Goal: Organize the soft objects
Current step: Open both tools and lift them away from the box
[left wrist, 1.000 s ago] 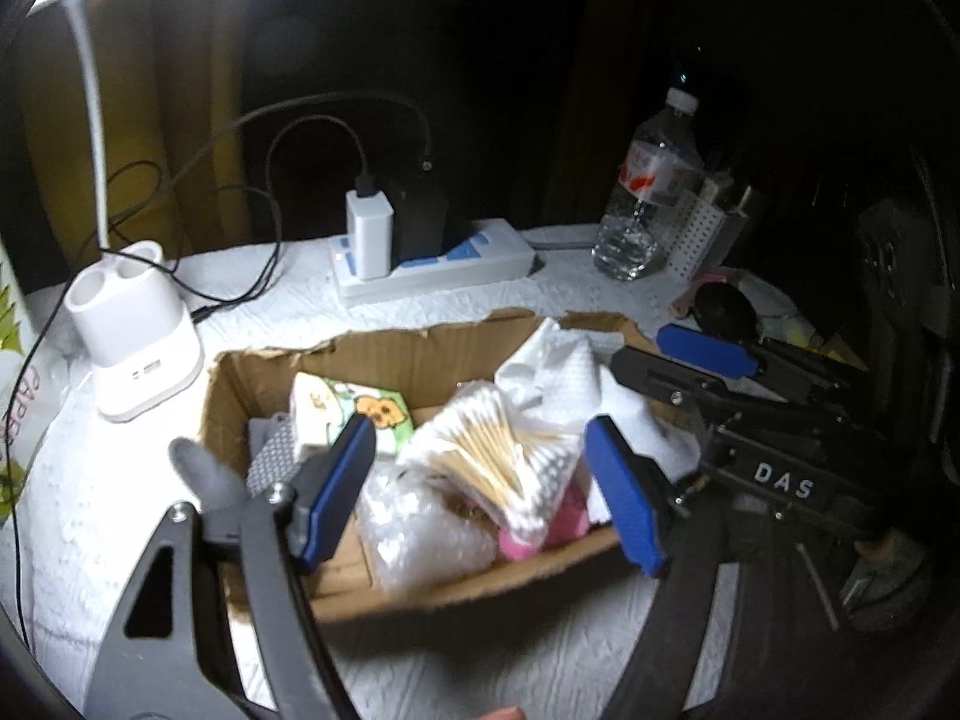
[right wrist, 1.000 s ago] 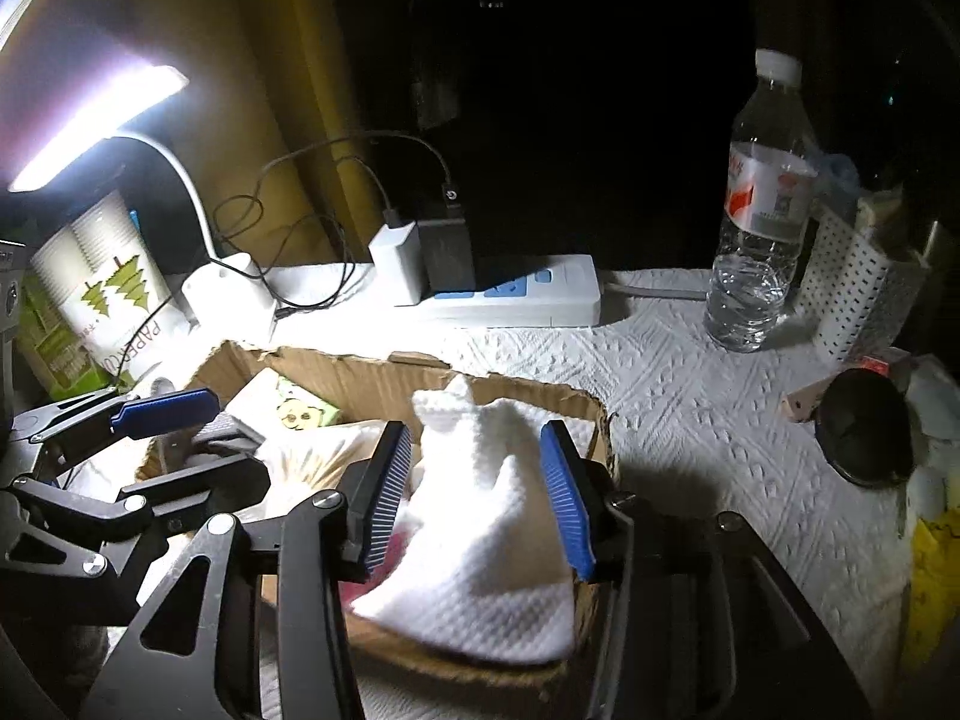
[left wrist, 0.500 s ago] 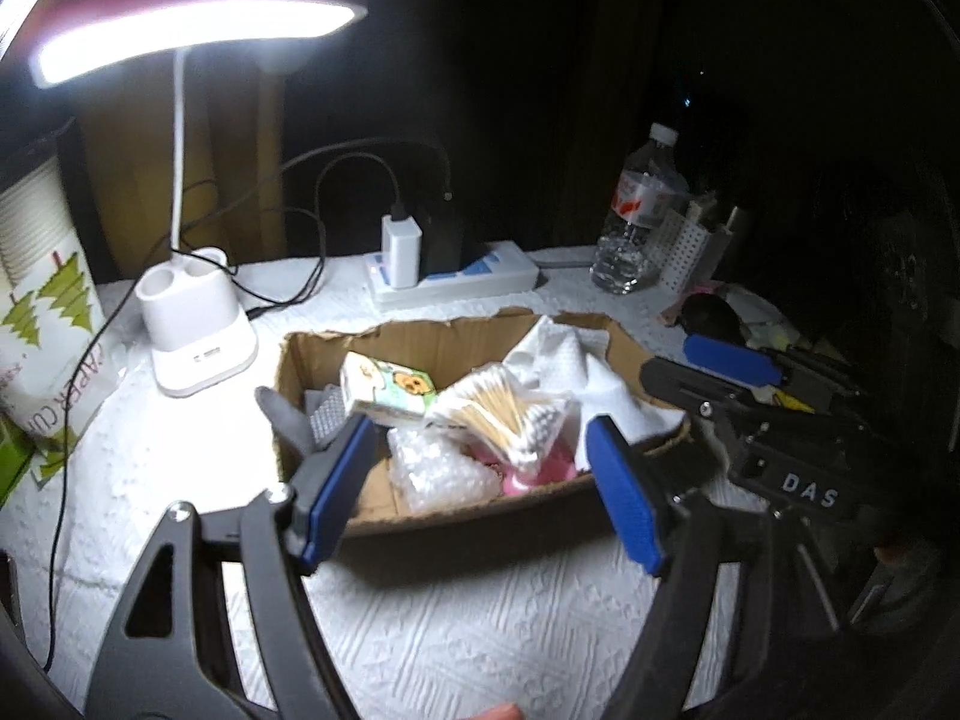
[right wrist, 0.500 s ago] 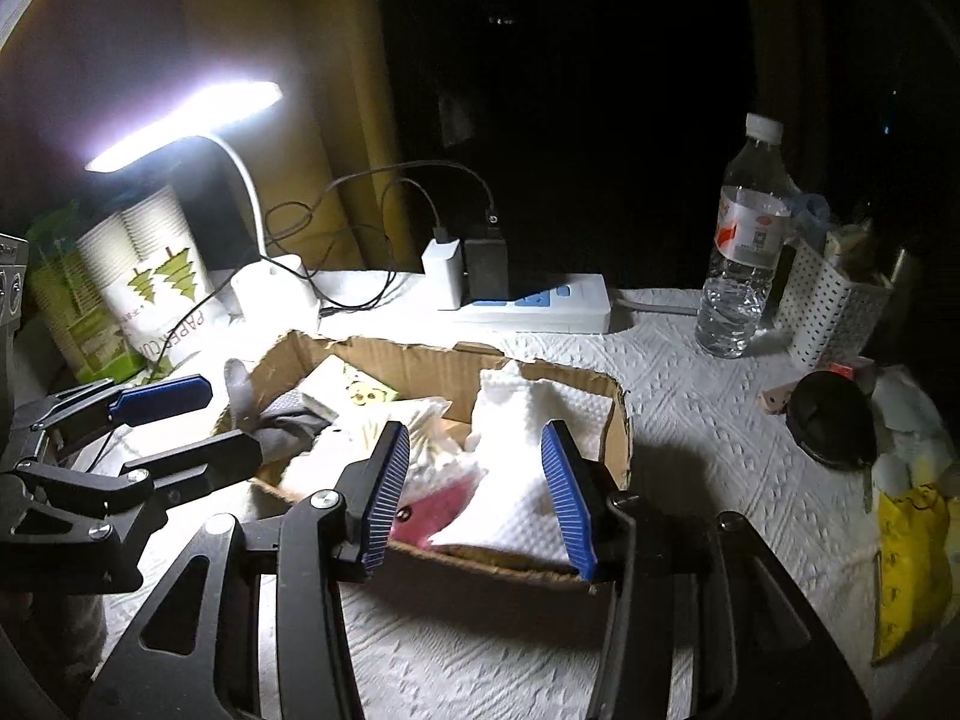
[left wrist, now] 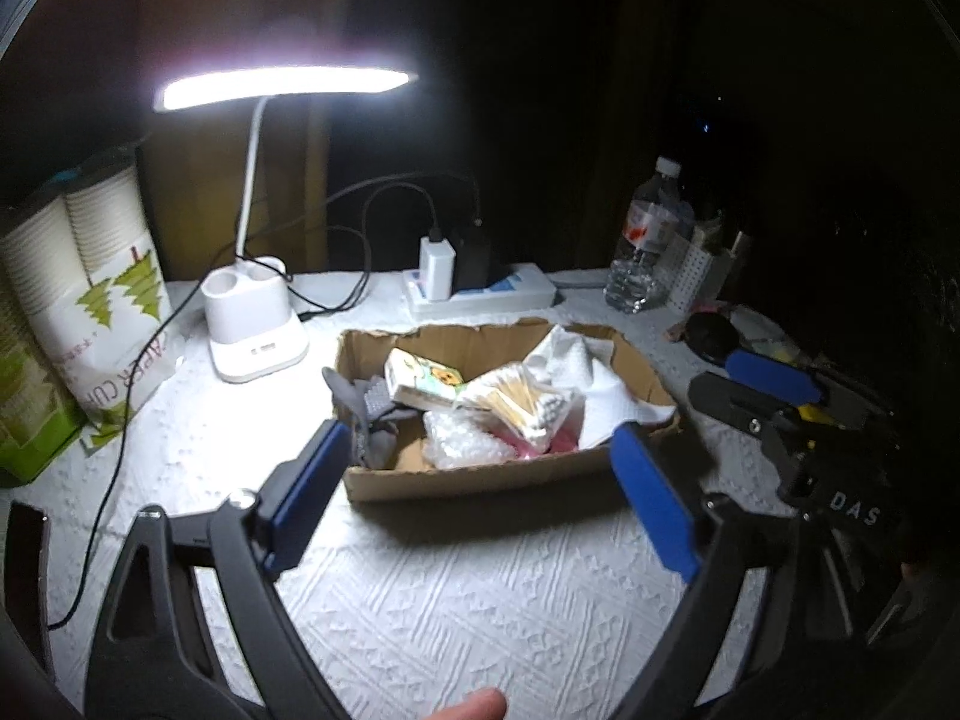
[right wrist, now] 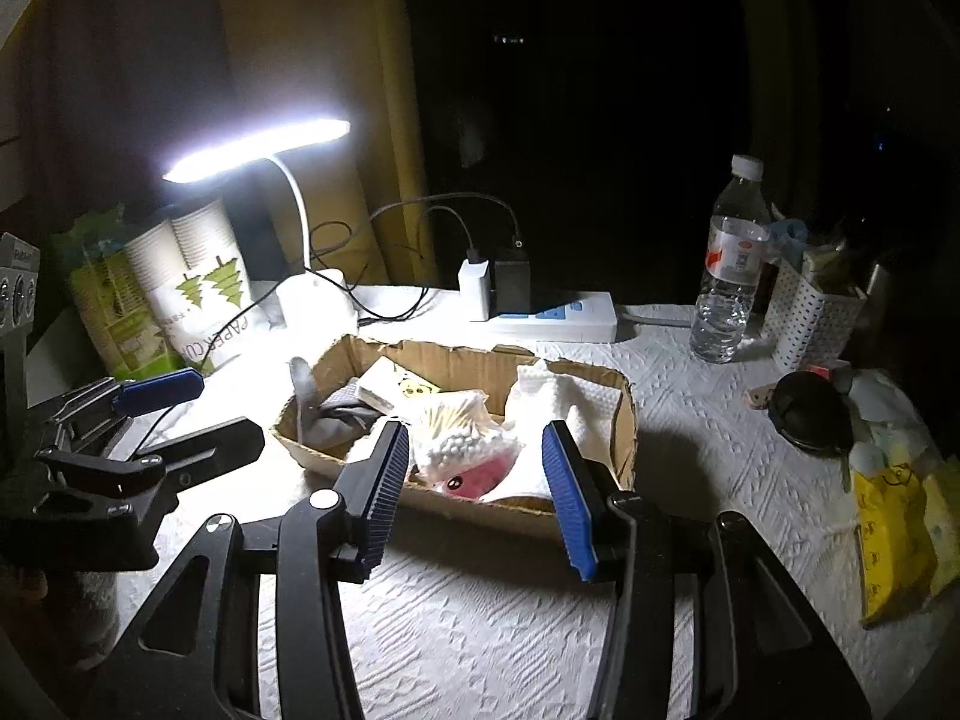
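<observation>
A shallow cardboard box [left wrist: 480, 474] [right wrist: 624, 420] sits mid-table. It holds a white cloth [left wrist: 594, 372] [right wrist: 564, 402], a bag of cotton swabs [left wrist: 522, 402] [right wrist: 456, 438], bubble wrap [left wrist: 462, 444], a pink item [right wrist: 480, 474], a small printed carton [left wrist: 420, 378] and a grey glove [left wrist: 360, 408] [right wrist: 324, 414]. My left gripper [left wrist: 480, 498] is open and empty, held back in front of the box. My right gripper [right wrist: 477, 492] is open and empty, also in front of the box.
A lit white desk lamp [left wrist: 252, 330] stands back left beside a pack of paper cups [left wrist: 96, 300]. A power strip with chargers [left wrist: 474, 288], a water bottle [right wrist: 729, 276], a white perforated bin [right wrist: 804, 318], a black round object [right wrist: 810, 408] and yellow packets [right wrist: 894, 540] surround the box.
Both grippers have pulled back and up from the box. The right gripper had the white cloth between its fingers one second ago; the cloth now lies in the box.
</observation>
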`<state>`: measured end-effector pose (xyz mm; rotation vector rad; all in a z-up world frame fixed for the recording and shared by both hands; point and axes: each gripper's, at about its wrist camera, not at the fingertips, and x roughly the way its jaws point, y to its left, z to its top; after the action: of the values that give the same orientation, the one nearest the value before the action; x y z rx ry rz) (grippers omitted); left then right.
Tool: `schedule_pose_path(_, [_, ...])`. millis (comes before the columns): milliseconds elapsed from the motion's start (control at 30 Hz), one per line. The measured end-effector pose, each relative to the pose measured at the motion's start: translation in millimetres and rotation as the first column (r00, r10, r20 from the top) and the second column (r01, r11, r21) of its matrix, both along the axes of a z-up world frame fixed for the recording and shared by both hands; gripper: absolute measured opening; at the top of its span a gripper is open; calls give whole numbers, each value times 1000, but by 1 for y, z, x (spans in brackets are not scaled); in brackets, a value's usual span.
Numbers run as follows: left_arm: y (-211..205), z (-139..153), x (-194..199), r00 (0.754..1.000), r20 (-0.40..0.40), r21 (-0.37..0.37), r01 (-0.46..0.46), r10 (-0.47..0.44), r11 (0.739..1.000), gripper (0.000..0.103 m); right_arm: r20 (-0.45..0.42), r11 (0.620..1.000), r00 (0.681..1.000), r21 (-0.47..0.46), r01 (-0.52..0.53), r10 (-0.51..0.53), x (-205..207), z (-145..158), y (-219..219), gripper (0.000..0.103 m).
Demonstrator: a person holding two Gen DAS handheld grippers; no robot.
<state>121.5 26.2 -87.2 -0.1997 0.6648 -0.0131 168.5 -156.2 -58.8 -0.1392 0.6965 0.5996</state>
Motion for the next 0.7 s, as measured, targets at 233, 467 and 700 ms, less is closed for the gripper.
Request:
schedule_pose_path(233, [-7,24,-22,999,40,24,-7,6,1000,90,37,1000,999,10,5,-5,-26,22,-8,60])
schedule_pose_path(467, [-12,48,-41,997,77,51,-18,14,999,90,82,999,996,30,24,-27,-46,50,-20,61])
schedule_pose_path(700, [-15,69,-53,992,118,88,-45,34,995,90,135,999,991,37,17,-22,-61,76,-21,63])
